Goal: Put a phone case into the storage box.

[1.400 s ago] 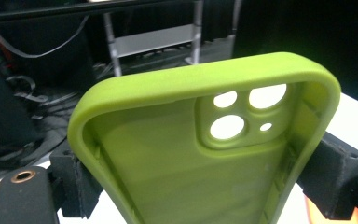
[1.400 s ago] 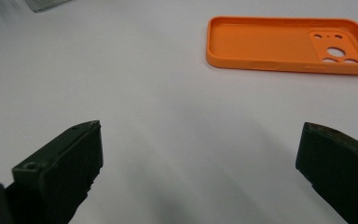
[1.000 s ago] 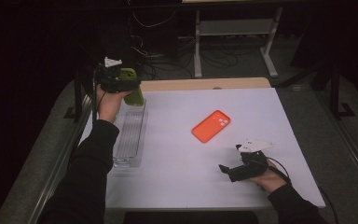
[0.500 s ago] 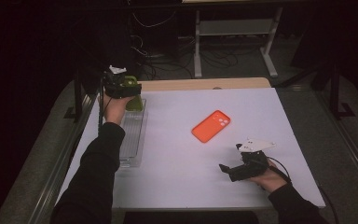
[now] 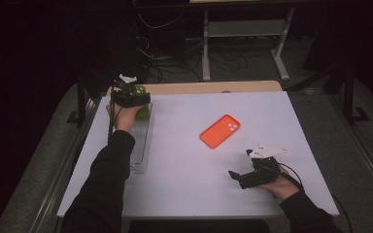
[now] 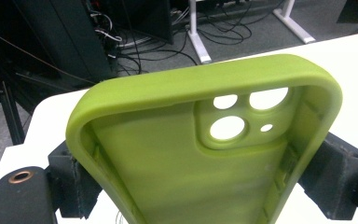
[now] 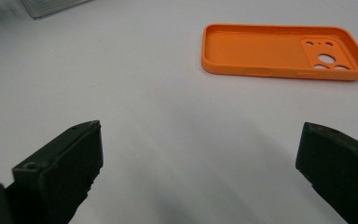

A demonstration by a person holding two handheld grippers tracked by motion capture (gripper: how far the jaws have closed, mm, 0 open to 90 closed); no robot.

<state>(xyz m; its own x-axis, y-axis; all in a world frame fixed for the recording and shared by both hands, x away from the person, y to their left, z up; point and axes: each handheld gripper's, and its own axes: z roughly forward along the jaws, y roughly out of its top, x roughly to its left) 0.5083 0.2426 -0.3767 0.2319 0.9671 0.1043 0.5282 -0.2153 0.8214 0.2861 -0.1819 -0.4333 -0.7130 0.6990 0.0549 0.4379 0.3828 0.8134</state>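
A phone case (image 5: 219, 131) lies mid-table (image 5: 184, 194), with a clear tray (image 5: 140, 145) along the left edge.

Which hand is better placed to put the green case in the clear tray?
Left. The left gripper already clamps the green case above the tray; the right gripper sits open near the orange case.

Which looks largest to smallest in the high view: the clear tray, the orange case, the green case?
1. Clear tray, longest although the left arm hides part of it.
2. Orange case.
3. Green case, unsure: the left gripper covers most of it.
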